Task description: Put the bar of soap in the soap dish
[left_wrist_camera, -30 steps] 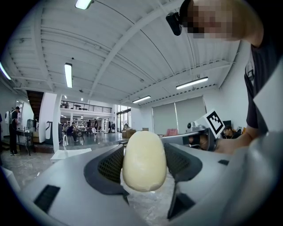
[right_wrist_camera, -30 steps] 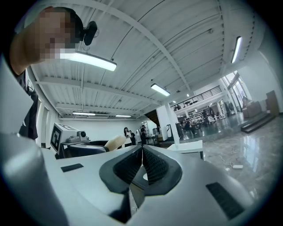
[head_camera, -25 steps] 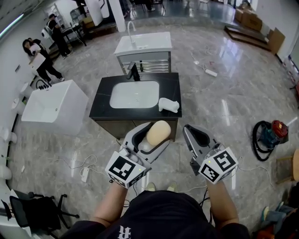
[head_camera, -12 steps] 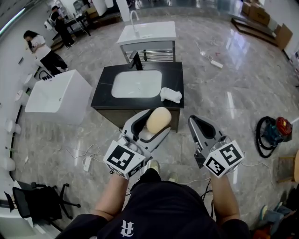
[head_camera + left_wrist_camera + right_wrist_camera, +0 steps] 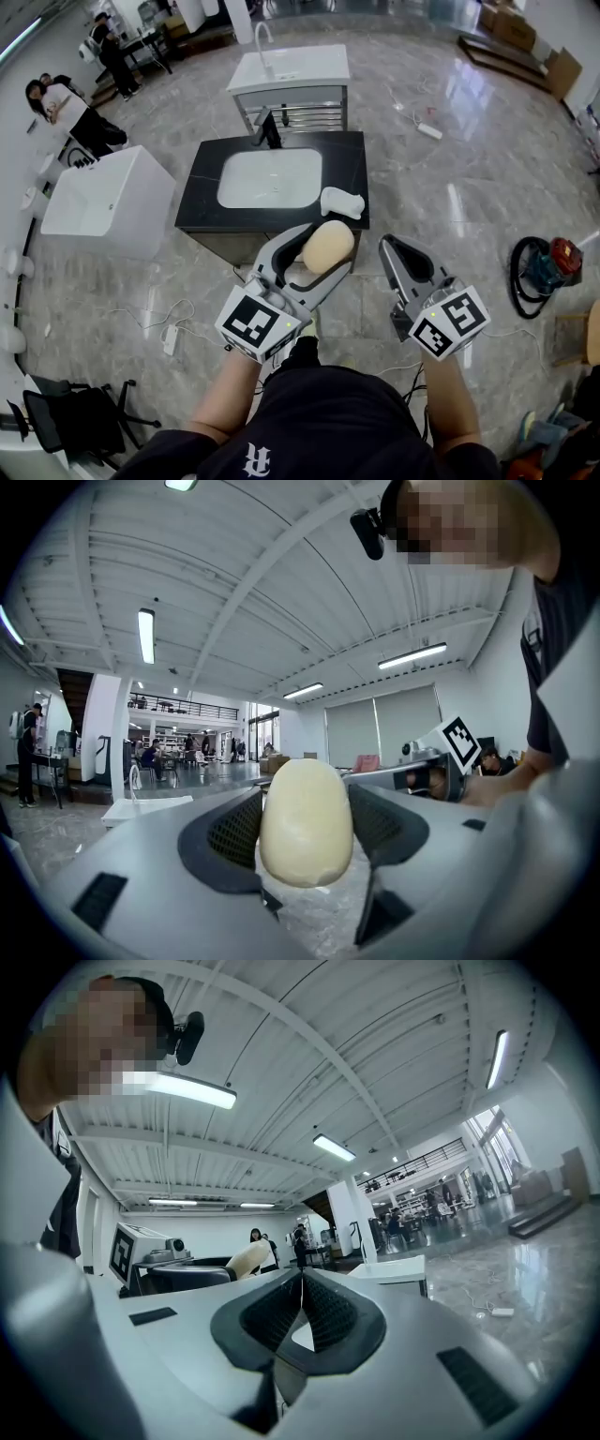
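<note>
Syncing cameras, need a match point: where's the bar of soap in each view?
Head view: bar of soap at centre, just below the middle of the picture.
Left gripper view: centre, upright between the jaws.
Right gripper view: small, left of centre, to the right of a marker cube.
Shared landmark: the left gripper, its jaws shut on the soap in all three.

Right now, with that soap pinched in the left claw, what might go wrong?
The rounded bar of soap sticks out past the jaws of the left gripper, so it might slip to the floor. The soap dish sits near the corner of the counter; a push could knock it off.
</note>
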Tool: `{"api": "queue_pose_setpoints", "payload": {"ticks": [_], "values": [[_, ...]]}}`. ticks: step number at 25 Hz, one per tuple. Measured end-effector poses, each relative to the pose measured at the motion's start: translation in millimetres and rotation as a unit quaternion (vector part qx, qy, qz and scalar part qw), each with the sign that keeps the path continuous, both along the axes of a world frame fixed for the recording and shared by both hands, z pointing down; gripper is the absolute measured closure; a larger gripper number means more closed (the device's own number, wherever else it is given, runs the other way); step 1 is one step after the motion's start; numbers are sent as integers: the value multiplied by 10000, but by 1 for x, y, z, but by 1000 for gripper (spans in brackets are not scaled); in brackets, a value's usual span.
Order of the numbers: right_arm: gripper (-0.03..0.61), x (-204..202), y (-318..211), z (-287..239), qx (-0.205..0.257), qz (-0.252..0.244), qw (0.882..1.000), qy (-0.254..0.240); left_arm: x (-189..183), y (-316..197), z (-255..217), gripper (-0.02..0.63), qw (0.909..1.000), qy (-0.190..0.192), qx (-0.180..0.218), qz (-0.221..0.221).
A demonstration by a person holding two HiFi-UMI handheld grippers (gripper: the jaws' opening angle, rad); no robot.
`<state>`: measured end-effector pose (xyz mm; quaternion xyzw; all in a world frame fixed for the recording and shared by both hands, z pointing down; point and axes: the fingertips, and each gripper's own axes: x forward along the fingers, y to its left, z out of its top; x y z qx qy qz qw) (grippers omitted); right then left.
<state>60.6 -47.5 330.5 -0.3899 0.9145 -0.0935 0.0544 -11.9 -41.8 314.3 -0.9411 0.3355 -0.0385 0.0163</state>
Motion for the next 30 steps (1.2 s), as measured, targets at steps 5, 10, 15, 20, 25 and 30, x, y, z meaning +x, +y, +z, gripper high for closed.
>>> {"api": "queue_pose_setpoints", "payload": {"ticks": [5,10,15,20,25,30], "values": [[571,-13,-39,6,-83,153,9998,-1,-11,-40,13,327,9998,-94,-58,177],[571,-33,-91,11,-197,282,9994,13,-27,-95,23,327,9990,-174,-105,401],[571,-49,-140,13,-302,536,9981,-10,-40,-144,32,327,9968,-292,-148,726],[571,-61,-176,15,-424,869,9953,-33,-49,-178,44,327,9926,-496,-105,1103],[571,-68,-199,20,-525,1062,9930,7,-53,-205,61,327,9889,-568,-146,1362],[571,-62,-213,29,-603,1235,9905,-47,-44,-221,82,327,9840,-756,-201,1603]]}}
